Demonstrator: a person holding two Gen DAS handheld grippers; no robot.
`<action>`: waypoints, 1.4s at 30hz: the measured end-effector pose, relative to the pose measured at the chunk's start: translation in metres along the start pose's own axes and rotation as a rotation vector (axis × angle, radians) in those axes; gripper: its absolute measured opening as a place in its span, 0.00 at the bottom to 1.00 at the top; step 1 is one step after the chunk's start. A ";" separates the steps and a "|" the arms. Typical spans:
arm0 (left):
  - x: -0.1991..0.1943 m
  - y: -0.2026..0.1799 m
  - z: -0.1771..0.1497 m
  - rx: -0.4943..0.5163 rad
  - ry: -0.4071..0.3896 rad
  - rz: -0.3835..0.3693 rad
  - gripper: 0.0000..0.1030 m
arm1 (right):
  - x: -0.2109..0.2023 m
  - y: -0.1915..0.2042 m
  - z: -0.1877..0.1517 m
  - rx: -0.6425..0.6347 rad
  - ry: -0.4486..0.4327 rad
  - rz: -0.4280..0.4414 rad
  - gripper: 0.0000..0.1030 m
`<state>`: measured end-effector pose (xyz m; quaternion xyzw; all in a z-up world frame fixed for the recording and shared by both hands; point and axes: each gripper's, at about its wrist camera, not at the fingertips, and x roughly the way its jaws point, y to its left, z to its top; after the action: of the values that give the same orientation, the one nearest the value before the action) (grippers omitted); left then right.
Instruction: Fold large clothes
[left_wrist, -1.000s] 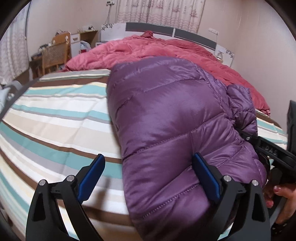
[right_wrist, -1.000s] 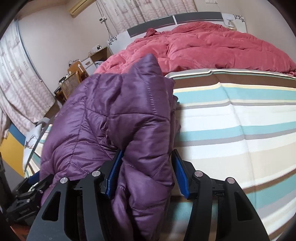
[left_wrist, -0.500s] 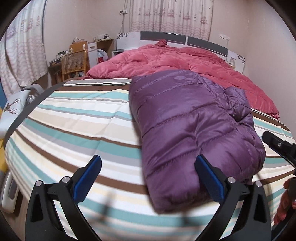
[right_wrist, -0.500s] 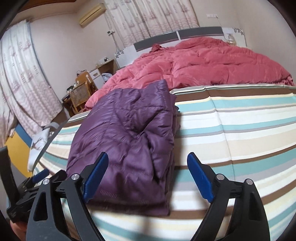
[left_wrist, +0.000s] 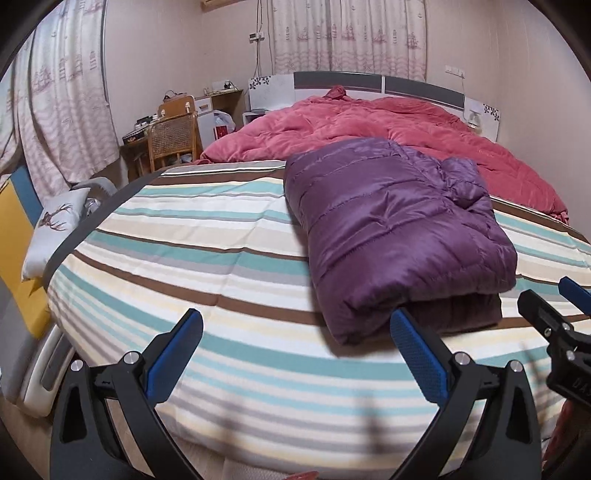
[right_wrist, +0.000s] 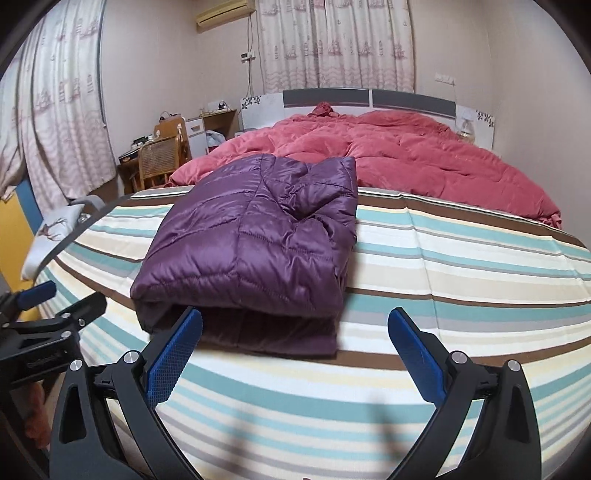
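Note:
A purple quilted down jacket (left_wrist: 399, 229) lies folded into a thick rectangle on the striped bedspread (left_wrist: 207, 258); it also shows in the right wrist view (right_wrist: 258, 243). My left gripper (left_wrist: 295, 354) is open and empty, held back from the bed's near edge, left of the jacket's front fold. My right gripper (right_wrist: 295, 350) is open and empty, also drawn back, with its left finger (right_wrist: 173, 354) in front of the jacket's near edge. Each gripper shows at the edge of the other's view.
A rumpled red duvet (left_wrist: 388, 129) covers the far half of the bed up to the headboard (left_wrist: 369, 81). A wicker chair and desk (left_wrist: 173, 136) stand at the far left by the curtains. A deer-print cushion (left_wrist: 55, 225) lies beside the bed's left edge.
My right gripper let go of the jacket's fold and opened. Both grippers drew back from the bed, so the folded jacket now lies free and farther away.

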<state>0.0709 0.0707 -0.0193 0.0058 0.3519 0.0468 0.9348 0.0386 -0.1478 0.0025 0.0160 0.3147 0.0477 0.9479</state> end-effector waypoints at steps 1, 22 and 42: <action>-0.003 0.000 -0.002 0.002 -0.007 0.007 0.98 | -0.002 0.001 -0.001 0.003 -0.003 0.001 0.97; -0.012 -0.002 -0.008 -0.015 -0.027 -0.022 0.98 | -0.002 0.000 -0.001 0.010 -0.006 0.005 0.97; -0.012 -0.003 -0.008 -0.021 -0.017 -0.030 0.98 | -0.004 0.001 -0.005 0.018 0.000 0.003 0.97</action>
<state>0.0572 0.0666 -0.0179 -0.0089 0.3435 0.0363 0.9384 0.0328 -0.1469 0.0011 0.0249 0.3150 0.0461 0.9476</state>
